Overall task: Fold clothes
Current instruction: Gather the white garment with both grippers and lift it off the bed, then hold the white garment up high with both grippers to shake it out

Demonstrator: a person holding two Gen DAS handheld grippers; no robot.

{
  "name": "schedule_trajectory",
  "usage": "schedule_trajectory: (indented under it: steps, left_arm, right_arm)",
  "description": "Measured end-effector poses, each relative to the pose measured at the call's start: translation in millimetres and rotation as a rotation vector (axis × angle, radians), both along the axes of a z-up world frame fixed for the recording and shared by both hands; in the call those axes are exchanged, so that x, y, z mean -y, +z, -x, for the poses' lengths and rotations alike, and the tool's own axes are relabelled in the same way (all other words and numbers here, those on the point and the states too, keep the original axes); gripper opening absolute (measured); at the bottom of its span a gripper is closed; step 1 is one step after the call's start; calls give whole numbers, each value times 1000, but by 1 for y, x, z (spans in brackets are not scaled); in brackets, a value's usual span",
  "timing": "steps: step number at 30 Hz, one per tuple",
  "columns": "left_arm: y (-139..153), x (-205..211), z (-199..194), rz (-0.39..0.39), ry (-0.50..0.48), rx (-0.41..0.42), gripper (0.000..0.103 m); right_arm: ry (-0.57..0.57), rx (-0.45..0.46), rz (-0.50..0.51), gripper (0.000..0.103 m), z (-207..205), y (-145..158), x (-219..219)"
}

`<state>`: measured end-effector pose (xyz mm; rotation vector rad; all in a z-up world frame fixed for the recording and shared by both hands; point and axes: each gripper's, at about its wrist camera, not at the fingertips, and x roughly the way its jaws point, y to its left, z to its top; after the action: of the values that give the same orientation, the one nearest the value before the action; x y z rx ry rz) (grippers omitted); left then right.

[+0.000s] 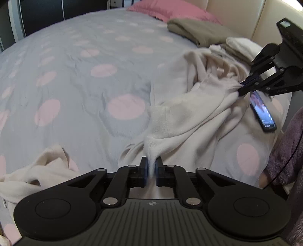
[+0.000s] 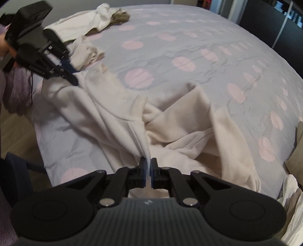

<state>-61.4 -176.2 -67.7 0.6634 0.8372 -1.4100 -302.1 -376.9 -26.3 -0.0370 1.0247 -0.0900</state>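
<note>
Right now both grippers are clamped on the same cream garment [image 1: 189, 106], which lies crumpled across a grey bedspread [image 1: 75, 79] with pink dots. In the left wrist view, the left gripper [image 1: 151, 167] sits at 6 o'clock, its jaws pressed together on a pinched ridge of the fabric that rises out from between the pads. From there the cloth spreads up toward 2 o'clock, where the right gripper [image 1: 240, 89] comes in from the frame edge and pinches another bunched edge of it.

In the right wrist view, the right gripper [image 2: 149, 168] is at 6 o'clock, closed on a thin seam fold of the garment [image 2: 180, 132]. The left gripper [image 2: 73, 76] appears at 10 o'clock, its tips biting the cloth, with a fuzzy purple sleeve [image 2: 15, 94] just behind it. Between the two grips the fabric hangs in slack folds and rests on the bed.

A phone [image 1: 262, 111] with a lit screen lies on the bedspread at 3 o'clock in the left view, just beside the garment and partly under the right gripper. A folded olive cloth [image 1: 197, 32] and a pink pillow [image 1: 170, 9] sit at 1 o'clock near the headboard [image 1: 265, 19]. More pale clothing [image 1: 34, 168] lies loose at 8 o'clock, apart from the held piece.
</note>
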Motion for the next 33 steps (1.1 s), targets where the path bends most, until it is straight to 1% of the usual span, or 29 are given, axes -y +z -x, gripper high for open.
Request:
schedule_trajectory:
  steps: [2, 5, 9, 12, 14, 18, 23, 28, 31, 33]
  left_arm:
    - [9, -3, -1, 41, 26, -11, 3]
    - [30, -10, -6, 125, 88, 3, 3]
    - [71, -20, -12, 267, 174, 26, 2]
    - [110, -26, -12, 369, 200, 48, 2]
    - [140, -29, -7, 440, 195, 79, 2]
    - [206, -38, 8, 594, 177, 154, 2]
    - [285, -64, 34, 802, 169, 260, 2]
    - [361, -100, 70, 1015, 158, 371, 2]
    - [393, -121, 98, 1108, 128, 464, 2]
    - [409, -132, 117, 1157, 120, 526, 2]
  right_arm:
    - [-36, 18, 33, 5, -1, 2, 1]
    - [-95, 73, 99, 5, -3, 13, 0]
    - [-216, 200, 215, 4, -5, 44, -3]
    - [-289, 289, 327, 4, -3, 74, -11]
    - [-322, 353, 411, 4, 0, 98, -19]
    - [-401, 534, 531, 4, 15, 161, -40]
    - [-425, 721, 693, 4, 39, 243, -77]
    - [-439, 900, 776, 4, 66, 317, -119]
    - [-452, 1011, 804, 4, 85, 352, -142]
    - [-439, 1068, 845, 4, 96, 368, -157]
